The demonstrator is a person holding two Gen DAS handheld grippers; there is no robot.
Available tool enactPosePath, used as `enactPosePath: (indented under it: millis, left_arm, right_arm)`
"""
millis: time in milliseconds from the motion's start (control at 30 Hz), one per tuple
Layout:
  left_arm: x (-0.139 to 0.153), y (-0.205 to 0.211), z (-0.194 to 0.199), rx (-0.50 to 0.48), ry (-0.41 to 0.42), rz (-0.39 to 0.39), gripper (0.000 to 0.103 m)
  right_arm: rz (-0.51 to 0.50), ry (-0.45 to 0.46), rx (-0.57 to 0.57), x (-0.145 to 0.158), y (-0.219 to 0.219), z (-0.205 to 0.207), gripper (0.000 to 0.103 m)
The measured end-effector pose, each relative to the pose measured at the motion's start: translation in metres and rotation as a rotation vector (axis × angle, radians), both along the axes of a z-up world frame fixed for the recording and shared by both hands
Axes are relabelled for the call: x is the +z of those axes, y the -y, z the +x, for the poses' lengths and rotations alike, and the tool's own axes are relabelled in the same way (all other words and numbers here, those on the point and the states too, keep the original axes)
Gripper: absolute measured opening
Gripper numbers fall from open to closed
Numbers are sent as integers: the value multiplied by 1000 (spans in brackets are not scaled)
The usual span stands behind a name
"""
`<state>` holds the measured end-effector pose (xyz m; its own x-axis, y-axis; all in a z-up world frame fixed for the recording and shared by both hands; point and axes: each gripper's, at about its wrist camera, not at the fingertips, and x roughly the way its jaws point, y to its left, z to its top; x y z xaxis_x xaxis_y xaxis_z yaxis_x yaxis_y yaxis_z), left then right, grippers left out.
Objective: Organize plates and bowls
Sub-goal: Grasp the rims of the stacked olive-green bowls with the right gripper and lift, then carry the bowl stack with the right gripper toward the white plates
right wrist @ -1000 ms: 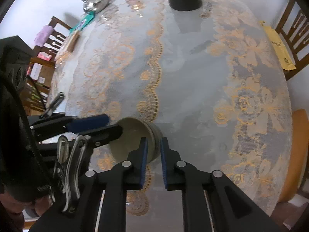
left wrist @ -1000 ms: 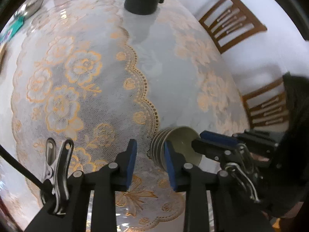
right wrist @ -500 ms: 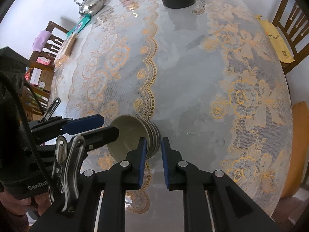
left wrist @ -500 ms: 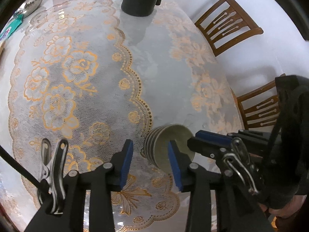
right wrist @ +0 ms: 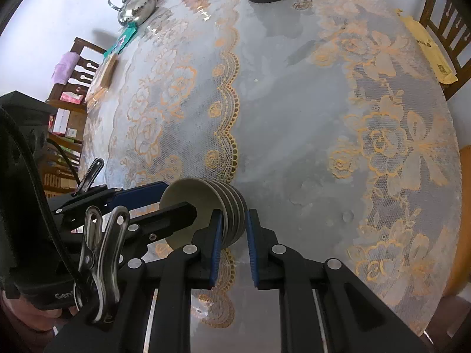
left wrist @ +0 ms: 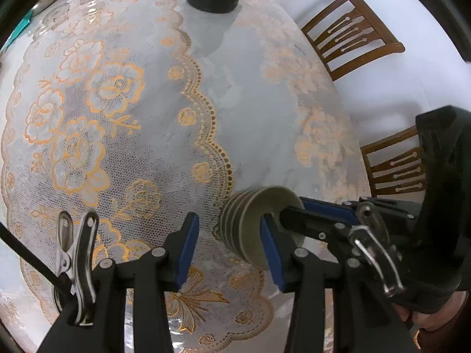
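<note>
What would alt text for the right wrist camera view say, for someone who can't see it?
The right tool pinches the wall of a tipped stack of ribbed beige bowls over a round glass-topped table with an orange lace cloth. From the left, the left tool, whose jaws have just been opening, has one finger in the stack's mouth.
</note>
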<state>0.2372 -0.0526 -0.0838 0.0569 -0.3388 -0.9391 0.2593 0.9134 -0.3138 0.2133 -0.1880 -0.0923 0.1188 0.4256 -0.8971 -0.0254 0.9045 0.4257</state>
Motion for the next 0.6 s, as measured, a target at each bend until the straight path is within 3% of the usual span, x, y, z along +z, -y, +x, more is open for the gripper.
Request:
enactPosePath:
  millis: [167,600]
  left_arm:
    - [-11,-3,1,14,-24,-8,46]
    - [-26,-13,0,93,-65,-83,64]
  right_arm:
    - [10,-5,2,-8,-1,2,18]
    - [77,-35,-33,-22,8,3,23]
